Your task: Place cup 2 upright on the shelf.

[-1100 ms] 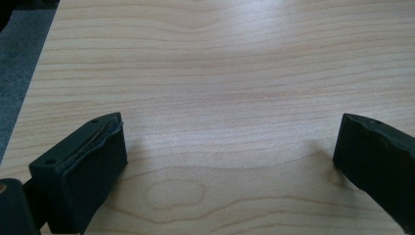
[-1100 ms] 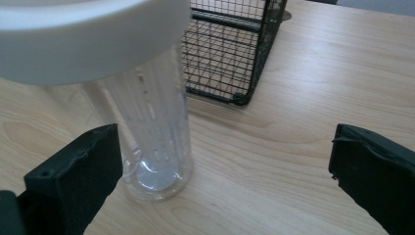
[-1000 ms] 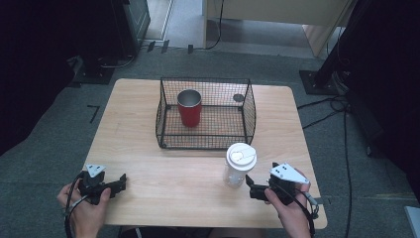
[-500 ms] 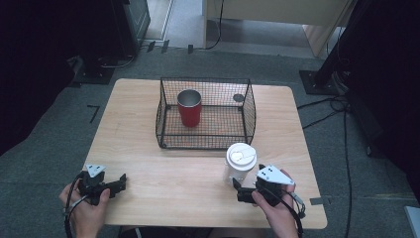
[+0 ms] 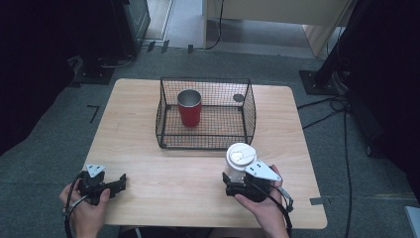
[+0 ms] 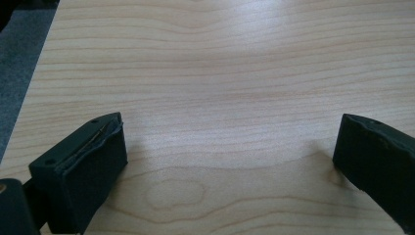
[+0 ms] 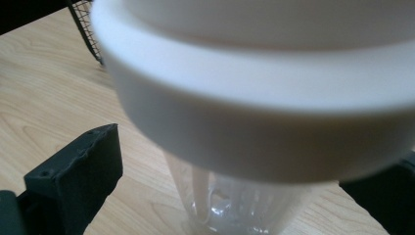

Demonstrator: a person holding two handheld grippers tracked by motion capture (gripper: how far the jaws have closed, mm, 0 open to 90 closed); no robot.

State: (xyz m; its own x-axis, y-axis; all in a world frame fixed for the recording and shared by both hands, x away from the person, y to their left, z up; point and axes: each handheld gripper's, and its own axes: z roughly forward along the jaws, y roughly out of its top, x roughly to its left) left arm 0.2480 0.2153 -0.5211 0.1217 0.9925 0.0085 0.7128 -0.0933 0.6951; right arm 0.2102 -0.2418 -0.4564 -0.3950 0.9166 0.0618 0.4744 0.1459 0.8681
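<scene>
- Near the table's (image 5: 148, 163) front edge, my right claw (image 5: 232, 184) is now reaching the cup (image 5: 239, 159), having moved in from the right over the last second.
- Its jaws are standing wide on either side of the cup, not yet closing, so a grasp looks next.
- Clear ribbed plastic is showing under a smooth white lid (image 7: 274, 93).
- My left claw (image 5: 119, 182) is resting wide open, idle.
- Behind stands a black wire basket (image 5: 208, 141) holding a red cup (image 5: 189, 108).

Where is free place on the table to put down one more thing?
Bare wood lies left of the wire basket, and between the left gripper and the lidded cup. Crowded: front right, where the right gripper straddles the cup.
</scene>
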